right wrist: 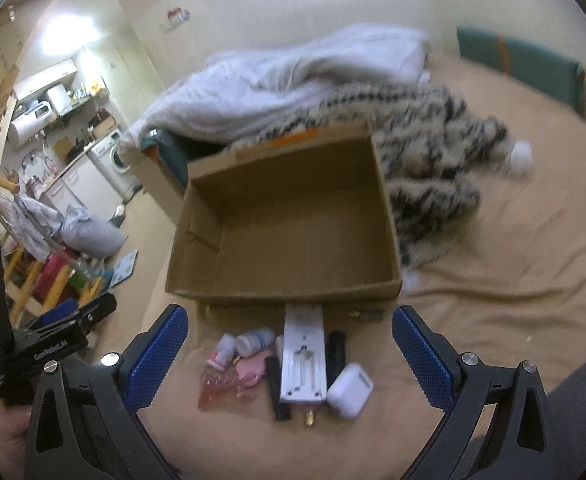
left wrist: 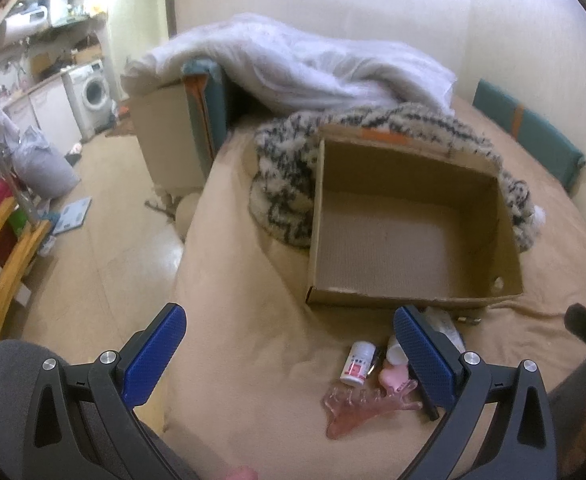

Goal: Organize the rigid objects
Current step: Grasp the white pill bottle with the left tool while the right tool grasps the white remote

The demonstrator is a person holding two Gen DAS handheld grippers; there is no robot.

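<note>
On a bed covered by a tan sheet [right wrist: 493, 280], an open cardboard box [right wrist: 197, 216] sits with nothing visible inside; at its twelve o'clock lie a fuzzy black-and-cream throw [right wrist: 433, 168] and a white blanket [right wrist: 293, 76]; at its six o'clock, just beside the near wall, a small cluster of rigid objects rests on the sheet. Seen from the right wrist camera, the cluster holds a long white flat device [right wrist: 304, 356] pointing toward the box; a white earbud case [right wrist: 350, 389] at its four o'clock; a black cylinder [right wrist: 336, 350] between them; a thin black stick [right wrist: 276, 386] at its eight o'clock; a white pill bottle [right wrist: 225, 350], a pink item [right wrist: 251, 370] and a clear pink hair claw [right wrist: 223, 390], somewhat blurred, further toward nine o'clock. The right gripper [right wrist: 289, 354] hangs above this cluster with its blue-padded jaws spread wide, gripping nothing; the left gripper [left wrist: 289, 354] is likewise wide apart and bare, its right pad overlapping the cluster in view, with the pill bottle [left wrist: 358, 363] and hair claw [left wrist: 367, 406] just inside that pad. At nine o'clock, beyond the bed edge, a wooden floor [left wrist: 105, 248] leads to a washing machine [left wrist: 92, 94].
</note>
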